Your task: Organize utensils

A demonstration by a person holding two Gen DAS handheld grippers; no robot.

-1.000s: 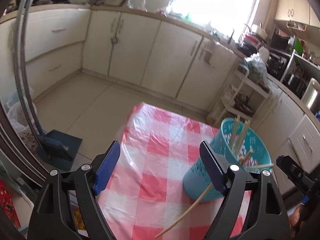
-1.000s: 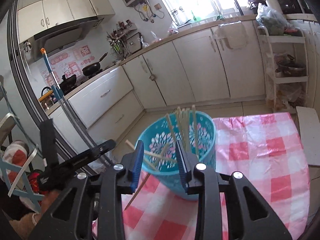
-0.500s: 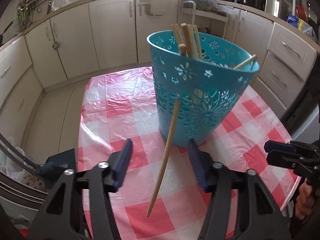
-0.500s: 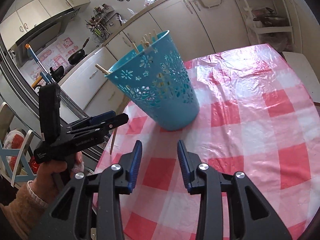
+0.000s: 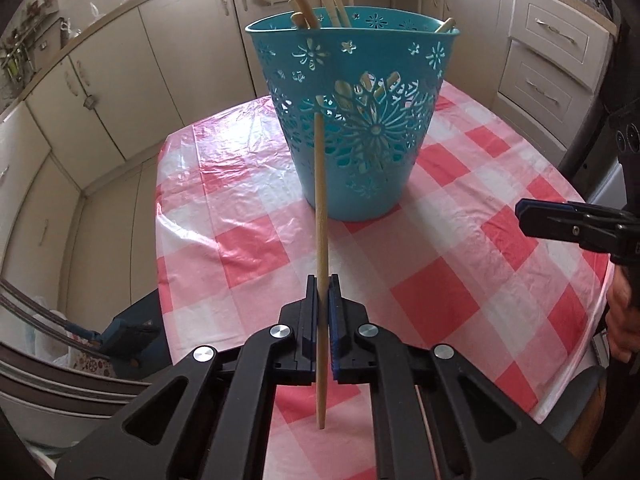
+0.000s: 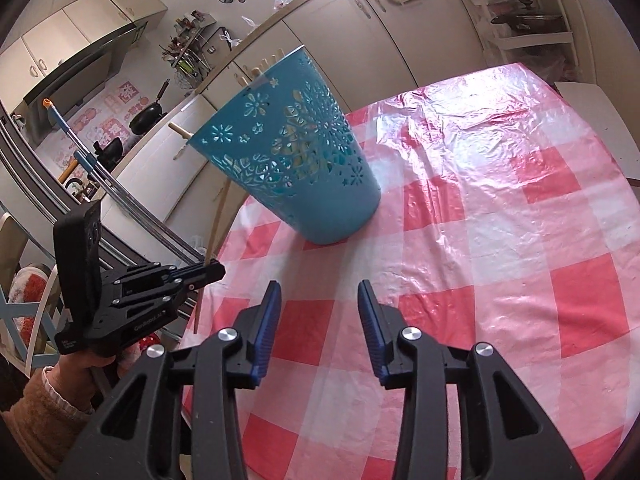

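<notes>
Chopstick (image 5: 321, 216) upright, upper end through basket (image 5: 360, 128) wall

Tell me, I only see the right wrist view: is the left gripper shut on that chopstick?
Observer: Yes. The left gripper is shut on the chopstick, with a pad on each side.
Operator: Where along it?
Observer: Below its middle. The lower end sticks out behind the pads.
Operator: And the top end?
Observer: It meets a cutout in the wall of the basket. I cannot tell whether it is inside.
</notes>
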